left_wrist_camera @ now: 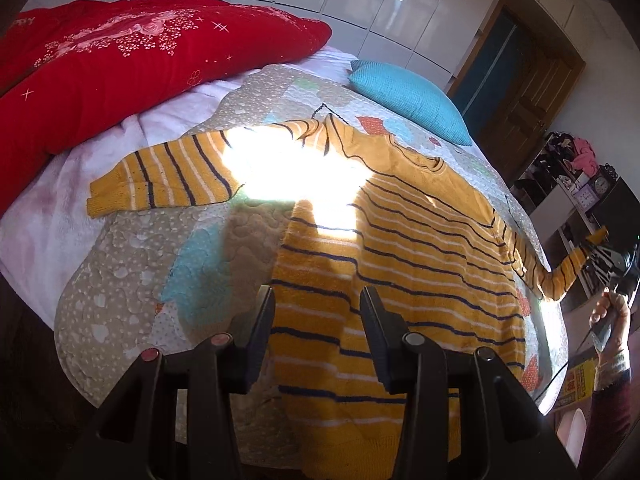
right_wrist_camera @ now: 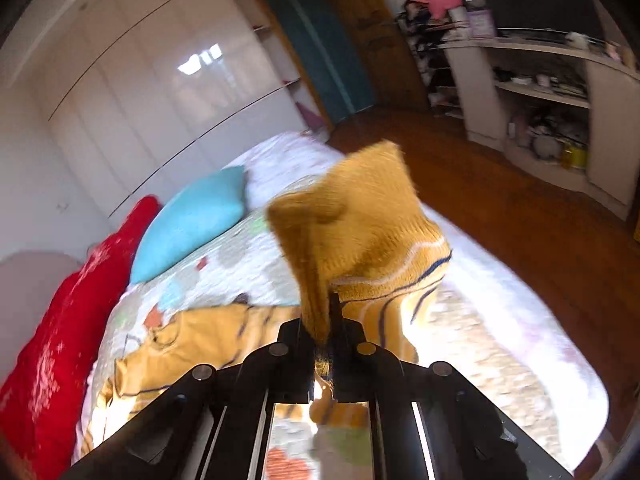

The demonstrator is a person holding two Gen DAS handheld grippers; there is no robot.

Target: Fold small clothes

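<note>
A yellow striped sweater (left_wrist_camera: 400, 264) is lying flat on the quilt (left_wrist_camera: 132, 272) on the bed, with its neck pointing toward the blue pillow (left_wrist_camera: 408, 100) and the red blanket (left_wrist_camera: 100, 68) off to one side. The left gripper (left_wrist_camera: 318, 300) is hanging just over the bottom of the sweater with its fingers apart, holding nothing. The right gripper (right_wrist_camera: 322, 320) is squeezing the cuff (right_wrist_camera: 352, 232) of one sleeve between its closed fingers, and that sleeve is lifting up off the bed. The other sleeve (left_wrist_camera: 168, 176) is stretching out flat on the quilt. The sweater looks soft, floppy and light, so it is likely going to sag and bend wherever nobody is holding it. It looks fuzzy, so it probably is not going to slip out easily. Good places to pinch seem to be the cuffs, the bottom edge and the shoulders, because the knit is thick there. Bright sun is shining on the middle, so that part is hard to see.
</note>
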